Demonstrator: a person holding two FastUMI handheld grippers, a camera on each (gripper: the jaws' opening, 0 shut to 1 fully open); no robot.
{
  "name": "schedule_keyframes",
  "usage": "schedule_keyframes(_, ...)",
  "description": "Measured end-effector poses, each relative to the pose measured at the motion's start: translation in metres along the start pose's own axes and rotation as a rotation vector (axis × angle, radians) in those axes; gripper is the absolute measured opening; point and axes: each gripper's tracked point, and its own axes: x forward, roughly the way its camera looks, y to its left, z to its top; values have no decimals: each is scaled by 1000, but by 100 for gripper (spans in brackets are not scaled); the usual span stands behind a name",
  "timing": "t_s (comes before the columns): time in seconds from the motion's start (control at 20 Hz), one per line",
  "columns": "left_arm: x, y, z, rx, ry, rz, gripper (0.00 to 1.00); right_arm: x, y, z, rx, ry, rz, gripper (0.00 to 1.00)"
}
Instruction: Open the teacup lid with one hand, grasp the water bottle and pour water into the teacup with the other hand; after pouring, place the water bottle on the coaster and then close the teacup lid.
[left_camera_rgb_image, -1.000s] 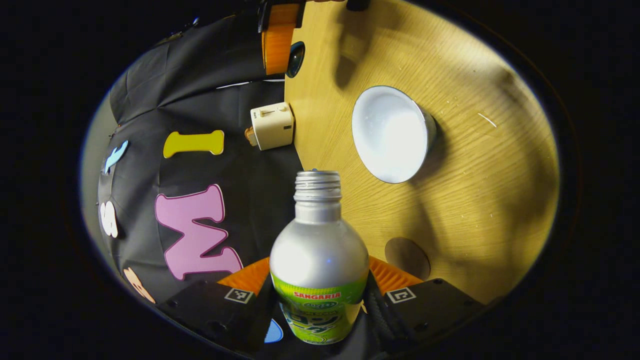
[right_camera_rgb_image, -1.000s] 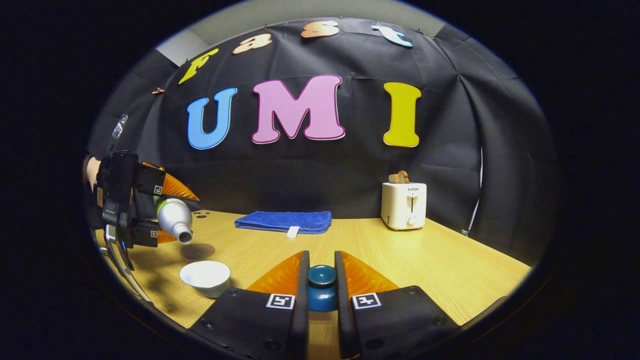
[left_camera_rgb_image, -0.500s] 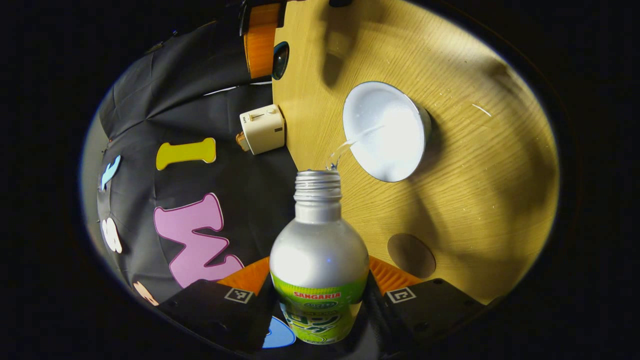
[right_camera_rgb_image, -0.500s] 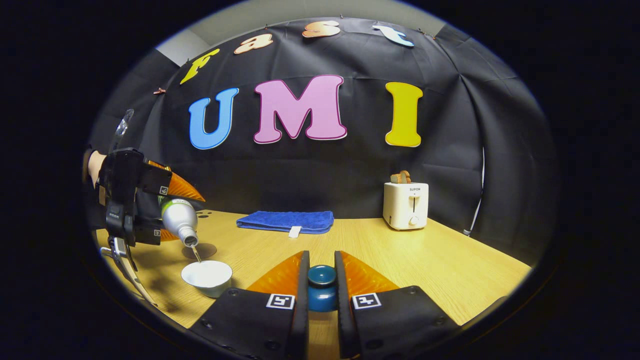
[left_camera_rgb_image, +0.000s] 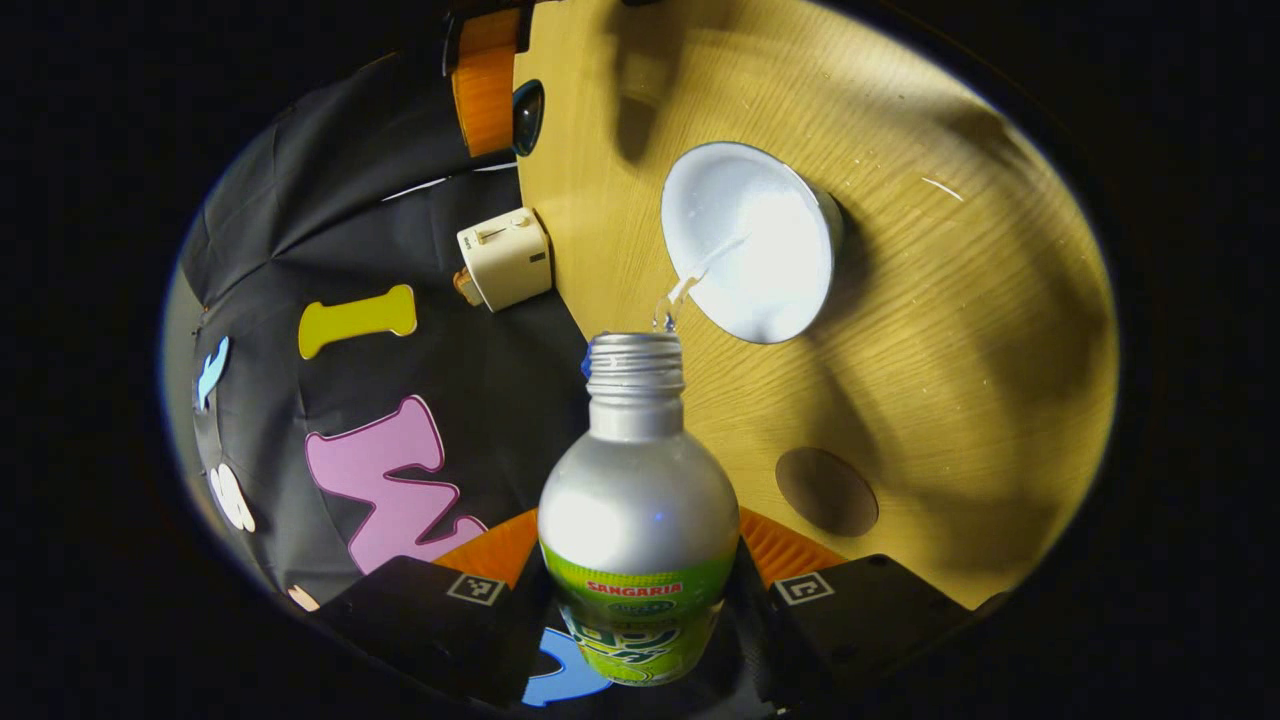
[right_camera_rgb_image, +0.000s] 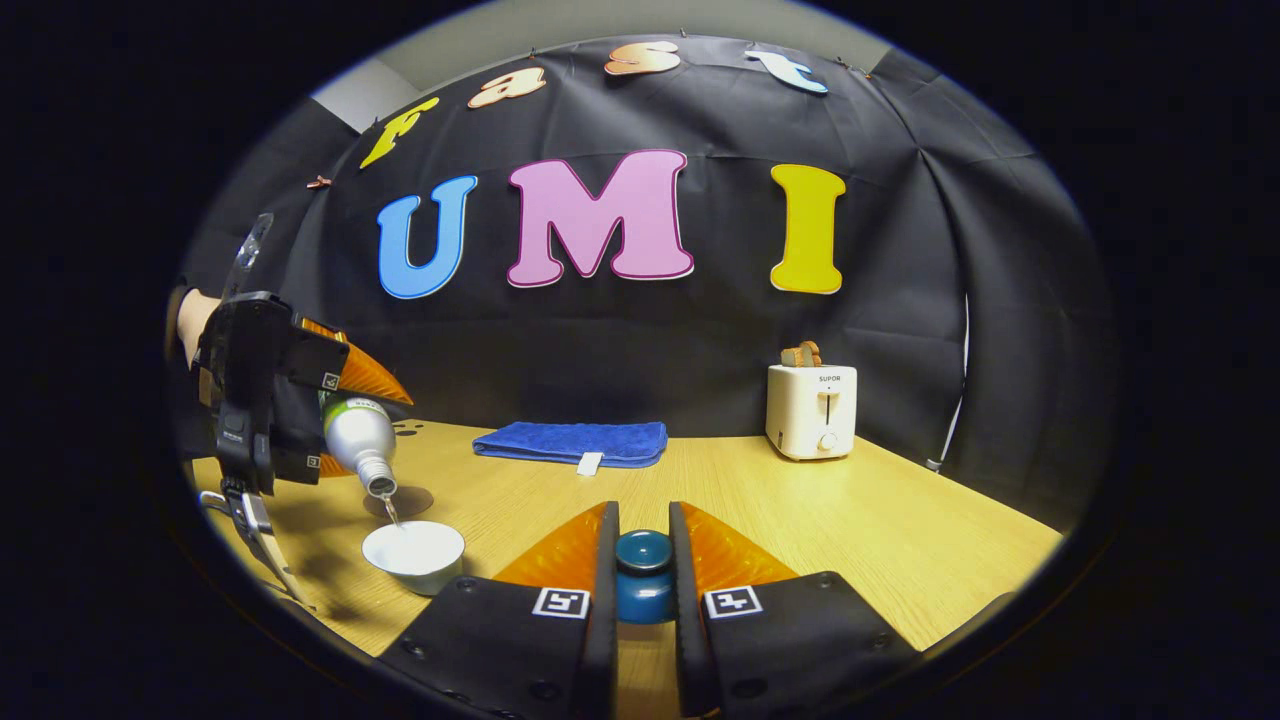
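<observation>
Left gripper view: the left tool (left_camera_rgb_image: 640, 590) clamps a silver water bottle (left_camera_rgb_image: 637, 510) with a green label, uncapped, tipped over the tabletop (left_camera_rgb_image: 950, 330); a thin stream falls into the white teacup (left_camera_rgb_image: 750, 240), near the round coaster (left_camera_rgb_image: 826, 491).

Right gripper view: the right tool (right_camera_rgb_image: 643, 575) pinches the dark teal lid (right_camera_rgb_image: 643, 573) above the tabletop.

tilted water bottle (left_camera_rgb_image: 637, 520), pouring into teacup (left_camera_rgb_image: 752, 240)

Between the right gripper's (right_camera_rgb_image: 643, 575) jaws, the lid's (right_camera_rgb_image: 643, 560) lower part is hidden; the bottle's (left_camera_rgb_image: 637, 520) base is cut off below the left jaws.
</observation>
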Motion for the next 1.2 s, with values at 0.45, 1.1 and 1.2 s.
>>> schedule_keyframes(0.45, -5, 14, -12, 53, 16, 0, 83, 0, 0, 0, 0, 0, 1, 27)
schedule_keyframes(1.1, -8, 18, -16, 129, 31, -14, 83, -1, 1, 0, 0, 0, 14, 27)
schedule_keyframes(1.2, -8, 20, -16, 134, 33, -14, 82, -1, 1, 0, 0, 0, 14, 27)
